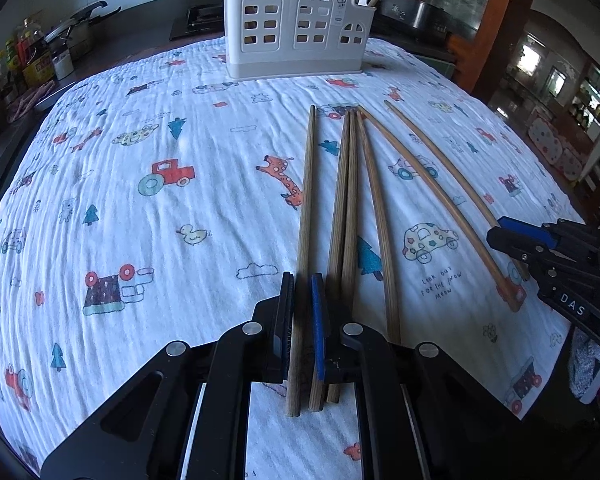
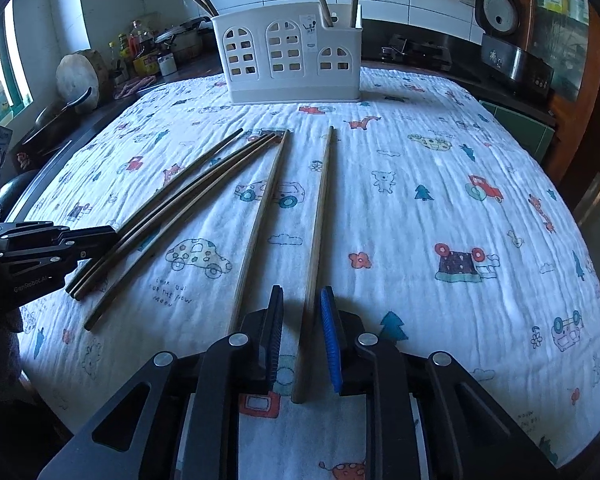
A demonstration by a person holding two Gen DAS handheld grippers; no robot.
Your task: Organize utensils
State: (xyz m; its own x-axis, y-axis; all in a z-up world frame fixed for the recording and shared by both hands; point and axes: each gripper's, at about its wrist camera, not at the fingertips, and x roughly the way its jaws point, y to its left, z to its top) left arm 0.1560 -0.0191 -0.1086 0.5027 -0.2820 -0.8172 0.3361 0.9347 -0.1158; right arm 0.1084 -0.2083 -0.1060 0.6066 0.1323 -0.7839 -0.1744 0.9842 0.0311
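Several wooden chopsticks lie on the printed cloth, pointing toward a white utensil holder (image 1: pixel 296 26) at the far edge, also in the right wrist view (image 2: pixel 288 60); it has chopsticks standing in it. My left gripper (image 1: pixel 302 308) is closed onto the leftmost chopstick (image 1: pixel 306 216), which still rests on the cloth. My right gripper (image 2: pixel 302 316) is open and straddles the rightmost chopstick (image 2: pixel 320 220), its pads apart from it. The right gripper shows in the left wrist view (image 1: pixel 540 244), and the left gripper shows in the right wrist view (image 2: pixel 60 244).
The table is covered by a white cloth (image 1: pixel 140 200) with cartoon prints. A counter with bottles and jars (image 1: pixel 32 60) and a pan lies beyond the left edge. A stove and rice cooker (image 2: pixel 500 32) stand behind the holder. A wooden cabinet is at right.
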